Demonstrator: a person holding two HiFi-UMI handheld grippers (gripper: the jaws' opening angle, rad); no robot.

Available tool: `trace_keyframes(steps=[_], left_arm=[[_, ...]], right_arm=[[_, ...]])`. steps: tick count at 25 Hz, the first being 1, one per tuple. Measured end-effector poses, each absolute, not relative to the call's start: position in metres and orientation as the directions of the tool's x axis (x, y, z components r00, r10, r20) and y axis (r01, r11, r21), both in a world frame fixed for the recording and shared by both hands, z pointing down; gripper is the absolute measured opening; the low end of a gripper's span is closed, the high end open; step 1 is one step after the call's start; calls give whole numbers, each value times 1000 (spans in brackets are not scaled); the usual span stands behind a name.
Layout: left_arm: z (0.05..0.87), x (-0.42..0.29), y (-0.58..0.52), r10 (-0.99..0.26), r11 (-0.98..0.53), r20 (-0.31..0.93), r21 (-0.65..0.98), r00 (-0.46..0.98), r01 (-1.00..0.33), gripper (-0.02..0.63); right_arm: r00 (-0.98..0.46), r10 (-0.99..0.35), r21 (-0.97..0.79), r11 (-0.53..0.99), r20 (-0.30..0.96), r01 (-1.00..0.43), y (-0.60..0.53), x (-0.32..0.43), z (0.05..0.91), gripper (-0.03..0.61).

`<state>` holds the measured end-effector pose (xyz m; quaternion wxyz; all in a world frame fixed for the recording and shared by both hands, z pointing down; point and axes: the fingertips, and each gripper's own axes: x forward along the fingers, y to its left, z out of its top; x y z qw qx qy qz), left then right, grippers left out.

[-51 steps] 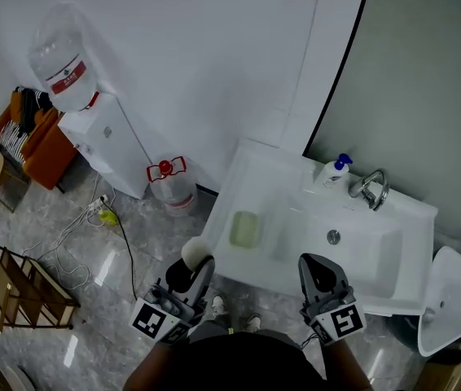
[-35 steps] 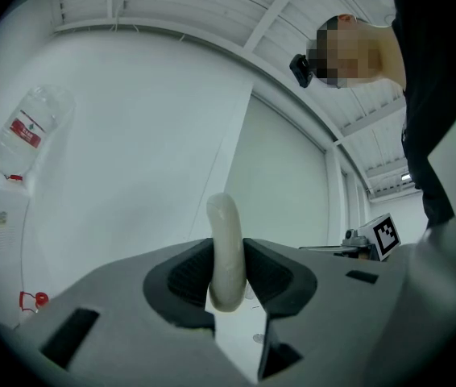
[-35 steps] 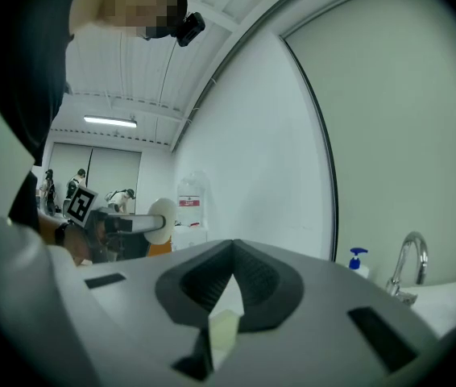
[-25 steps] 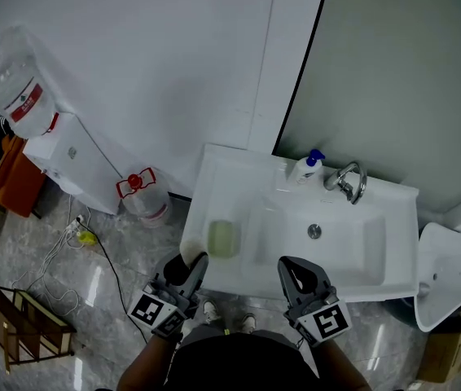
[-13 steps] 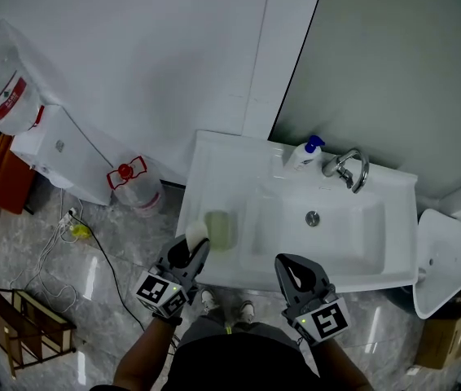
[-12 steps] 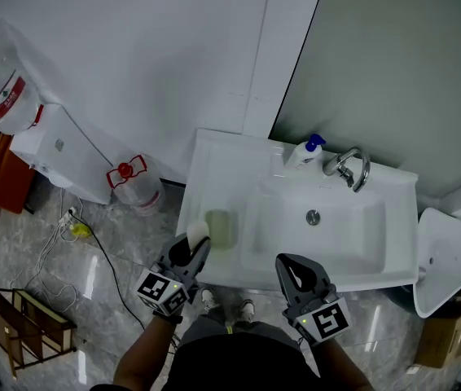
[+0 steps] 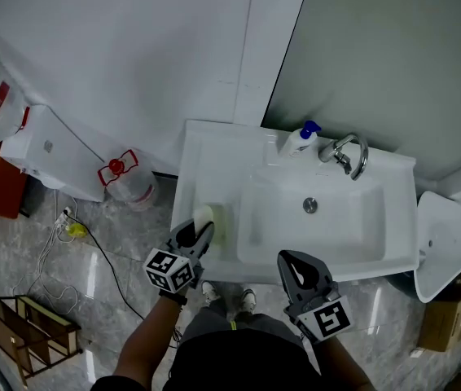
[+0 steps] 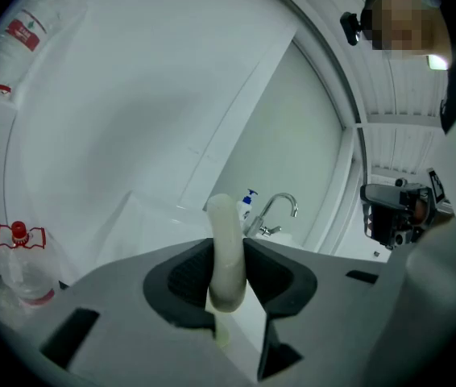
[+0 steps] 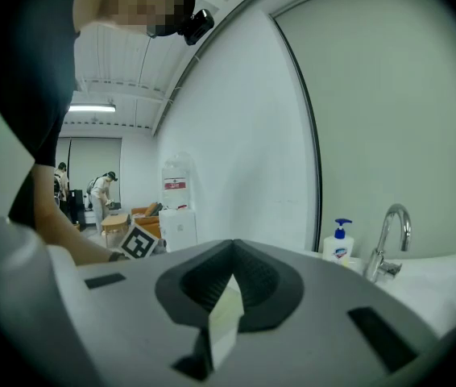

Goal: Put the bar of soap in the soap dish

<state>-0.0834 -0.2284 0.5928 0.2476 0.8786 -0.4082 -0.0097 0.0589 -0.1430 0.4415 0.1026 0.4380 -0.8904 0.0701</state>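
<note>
A cream bar of soap (image 8: 226, 248) stands on edge between the pads of my left gripper (image 8: 228, 274), which is shut on it. In the head view that left gripper (image 7: 200, 233) hangs over the front left of the white sink counter (image 7: 206, 149), and the soap (image 7: 204, 215) pokes out past its tips. The pale green soap dish (image 7: 219, 228) lies on the counter right beside the soap, partly hidden by it. My right gripper (image 7: 294, 264) stays in front of the basin with its jaws together and nothing held; in its own view the right gripper (image 9: 230, 256) is level with the counter.
The basin (image 7: 336, 226) with its drain fills the counter's right part; a chrome faucet (image 7: 346, 155) and a blue-capped pump bottle (image 7: 298, 141) stand at the back. A water dispenser (image 7: 47, 149) and a jug (image 7: 125, 184) are on the floor at left, a white fixture (image 7: 442, 247) at right.
My left gripper has come down and forward with the soap, from in front of the counter edge to right beside the dish. The right gripper has stayed put.
</note>
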Motion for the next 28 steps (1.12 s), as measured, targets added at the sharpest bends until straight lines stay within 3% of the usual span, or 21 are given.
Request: trace_keyframes(steps=[28], left_arm=[[684,-72,-237,-587,-402,470,537,659,-741,114]], right_arm=[[-560,-797,-50,565,227,-824,-132,71,449,12]])
